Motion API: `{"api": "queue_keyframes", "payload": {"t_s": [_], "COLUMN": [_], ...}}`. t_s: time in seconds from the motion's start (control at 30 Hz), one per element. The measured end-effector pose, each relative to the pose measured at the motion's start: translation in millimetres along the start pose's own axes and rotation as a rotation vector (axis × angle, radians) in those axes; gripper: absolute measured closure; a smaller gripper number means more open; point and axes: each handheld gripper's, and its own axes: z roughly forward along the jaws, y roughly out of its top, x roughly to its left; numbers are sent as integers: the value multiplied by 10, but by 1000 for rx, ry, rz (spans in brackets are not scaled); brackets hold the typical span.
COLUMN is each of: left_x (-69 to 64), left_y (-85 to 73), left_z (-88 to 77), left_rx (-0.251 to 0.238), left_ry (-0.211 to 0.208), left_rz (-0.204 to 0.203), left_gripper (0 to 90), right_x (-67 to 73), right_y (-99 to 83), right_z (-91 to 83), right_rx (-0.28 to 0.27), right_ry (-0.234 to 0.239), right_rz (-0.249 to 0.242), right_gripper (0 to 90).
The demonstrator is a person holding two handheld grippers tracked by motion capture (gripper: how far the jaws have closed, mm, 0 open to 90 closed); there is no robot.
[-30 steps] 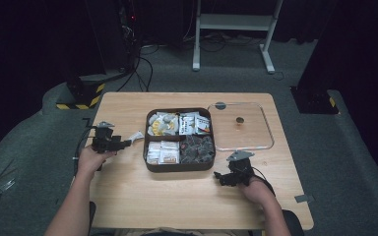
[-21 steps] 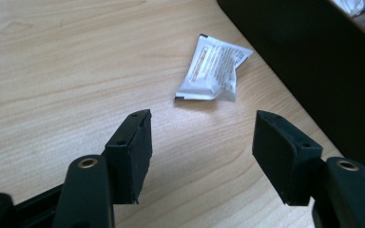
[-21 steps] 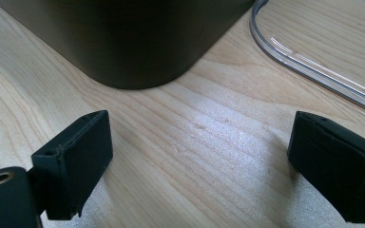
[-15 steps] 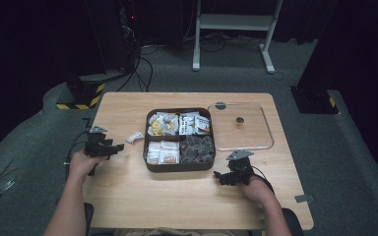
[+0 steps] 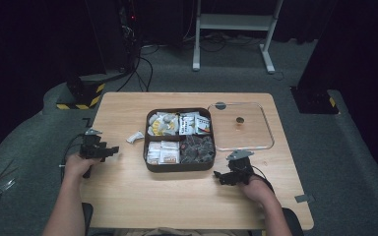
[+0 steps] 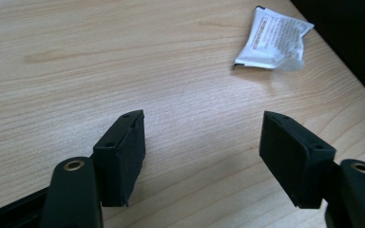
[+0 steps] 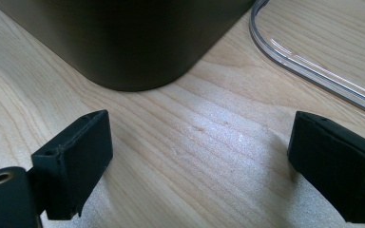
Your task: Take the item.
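A dark four-compartment box (image 5: 179, 168) of snack packets sits mid-table, its clear lid (image 5: 256, 132) lying flat to its right. One white packet (image 5: 135, 137) lies on the wood left of the box. My left gripper (image 5: 114, 149) rests near the table's left edge, open, short of that packet (image 6: 273, 38). Its jaws (image 6: 203, 118) have just been opening, with bare wood between them. My right gripper (image 5: 220, 176) is open by the box's near right corner (image 7: 123, 38), nothing between its jaws (image 7: 202, 118).
The lid's clear rim (image 7: 313, 66) curves past the right gripper. A small round knob (image 5: 239, 119) sits on the lid. The wooden table (image 5: 177, 201) has bare room along the front. Dark floor and cables lie beyond the far edge.
My left gripper has drawn back to the left and toward the near edge, away from the white packet, which stays put. The right gripper has kept still.
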Motion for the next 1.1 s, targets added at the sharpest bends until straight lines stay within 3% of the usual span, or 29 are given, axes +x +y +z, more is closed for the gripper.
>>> {"api": "queue_keyframes", "payload": {"t_s": [0.1,0.23,0.37,0.53,1.1], "left_x": [55,77,73,53,39], "left_y": [-32,-61,-102,-137,-141], "left_z": [16,25,48,66,110], "left_rx": [-5,-33,-65,-98,-106], "left_ry": [-3,-11,-1,-2,48], "left_rz": [-16,-8,31,25,60], "left_gripper": [302,280,236,194,156], "right_x": [1,2,1,4,2], "right_y": [-1,-2,-3,-3,-3], "right_z": [0,0,0,0,0], "right_rx": [-1,-2,-2,-1,-2], "right_ry": [-1,-1,-1,-2,-1], "right_rz": [0,1,1,3,1], "right_gripper": [76,76,76,76,77]}}
